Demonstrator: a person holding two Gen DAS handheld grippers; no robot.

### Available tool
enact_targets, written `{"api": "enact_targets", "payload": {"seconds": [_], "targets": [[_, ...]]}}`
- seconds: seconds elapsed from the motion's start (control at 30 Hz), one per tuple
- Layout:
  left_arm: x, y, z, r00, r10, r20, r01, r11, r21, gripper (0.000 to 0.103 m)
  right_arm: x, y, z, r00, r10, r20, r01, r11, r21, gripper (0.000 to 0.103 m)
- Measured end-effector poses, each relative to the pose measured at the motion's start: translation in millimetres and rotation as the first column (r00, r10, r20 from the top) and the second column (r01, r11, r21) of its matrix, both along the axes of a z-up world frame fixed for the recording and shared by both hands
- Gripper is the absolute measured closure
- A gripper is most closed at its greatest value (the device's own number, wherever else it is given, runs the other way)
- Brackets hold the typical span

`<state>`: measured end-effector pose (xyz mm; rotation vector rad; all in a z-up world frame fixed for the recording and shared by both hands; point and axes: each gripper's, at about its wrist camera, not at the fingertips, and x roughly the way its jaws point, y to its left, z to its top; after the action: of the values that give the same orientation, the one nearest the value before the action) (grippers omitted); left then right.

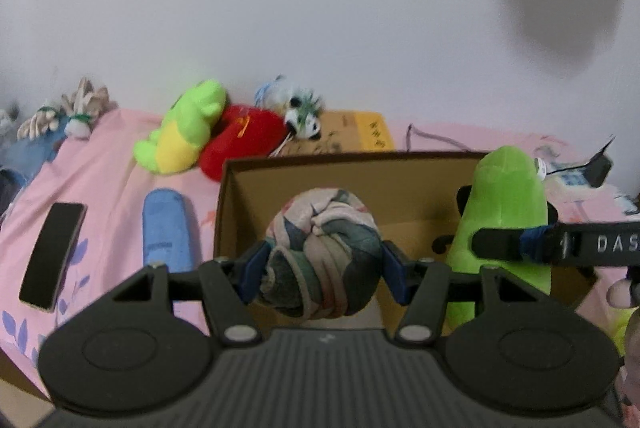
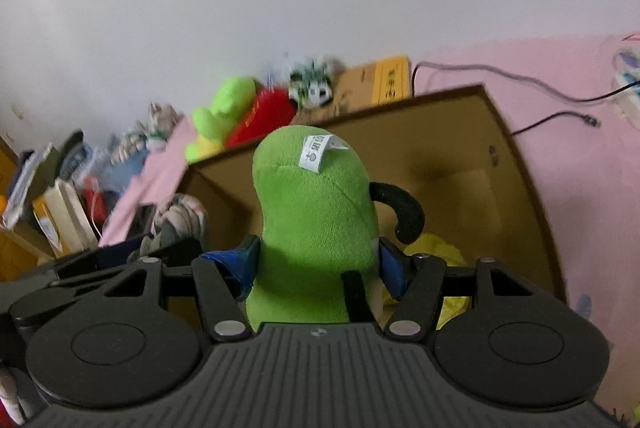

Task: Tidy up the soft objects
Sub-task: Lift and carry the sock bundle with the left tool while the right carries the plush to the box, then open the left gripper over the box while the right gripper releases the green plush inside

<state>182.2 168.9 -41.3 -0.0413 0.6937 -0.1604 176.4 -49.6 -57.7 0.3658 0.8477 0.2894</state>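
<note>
A plain white wall [image 1: 320,8] rose beyond the claw, carrying a soft round shadow [image 1: 564,12] up to its right. Below it spread a bed in a pink sheet [image 1: 112,156] with blue leaf prints, under even, dim light.

My left tool [image 1: 324,268] hides the underside of the cloth ball [image 1: 324,248], and the ball covers part of the box [image 1: 232,212] floor. The green plush [image 2: 316,220] blocks my right view of the box's middle and a yellow thing [image 2: 440,252] behind it. The toys by the wall [image 2: 312,84] are blurred. A fingertip [image 1: 620,294] is cut off at the edge.
</note>
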Motion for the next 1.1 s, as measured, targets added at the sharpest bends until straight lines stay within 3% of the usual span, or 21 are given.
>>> {"api": "enact_targets", "payload": {"seconds": [0.1,0.23,0.37,0.7,1.1], "targets": [[8,0,-10,0.999,0.032,-0.028,-0.031,0.999,0.035,0.043,9,5,-7,1.0,0.001,-0.026,-0.001,1.0,0.002,0.054],[13,3,-18,0.997,0.063,-0.044,-0.061,0.997,0.039,0.043,10,5,-9,1.0,-0.025,0.016,0.025,1.0,-0.001,0.054],[14,2,-21,0.997,0.07,-0.04,-0.067,0.996,0.064,0.042,13,-3,-9,0.998,-0.054,0.02,0.052,0.996,0.078,0.054],[2,2,-9,0.994,0.099,-0.035,-0.098,0.994,0.05,0.041,-15,-10,-2,0.994,-0.089,0.064,0.08,0.988,0.134,0.054],[-29,-3,8,0.989,0.142,-0.05,-0.137,0.985,0.101,0.039,-69,1,17,0.971,-0.089,0.22,0.08,0.996,0.048,0.054]]}}
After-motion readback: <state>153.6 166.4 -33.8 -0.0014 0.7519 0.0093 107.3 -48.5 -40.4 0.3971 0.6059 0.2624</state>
